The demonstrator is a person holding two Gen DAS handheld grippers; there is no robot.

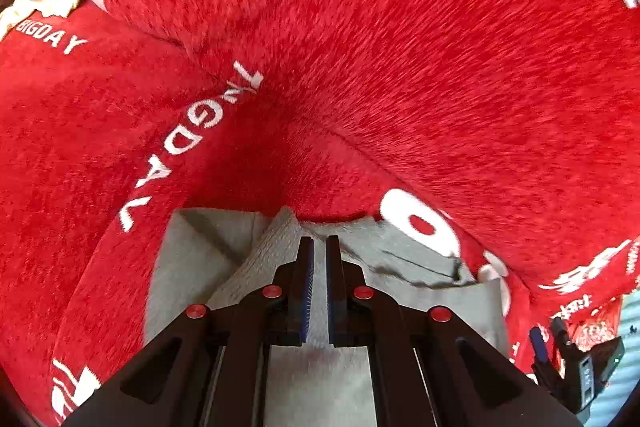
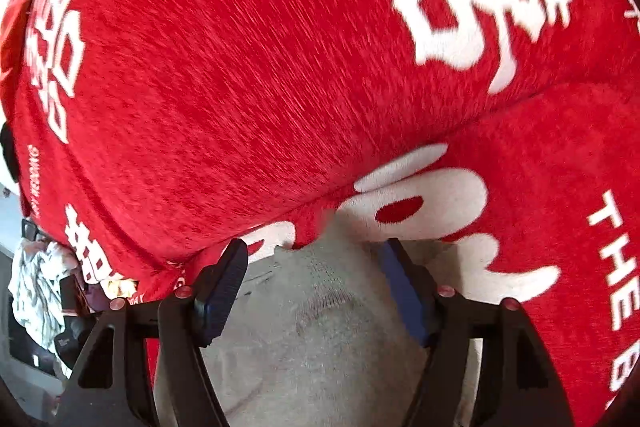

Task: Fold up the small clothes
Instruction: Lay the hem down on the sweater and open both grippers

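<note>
grey garment (image 1: pixel 320 367) under folds of red fleece blanket (image 1: pixel 400 67)

left gripper (image 1: pixel 318 247) seems clenched on grey cloth; only the right view shows right gripper (image 2: pixel 314 259) spread wide.

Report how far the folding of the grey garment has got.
Done: the grey garment lies on the red blanket with creased layers already turned over. In hand: the left gripper is nearly closed over a raised fold; the right gripper is open above the cloth. Left: the final fold; how many remain cannot be told.
</note>
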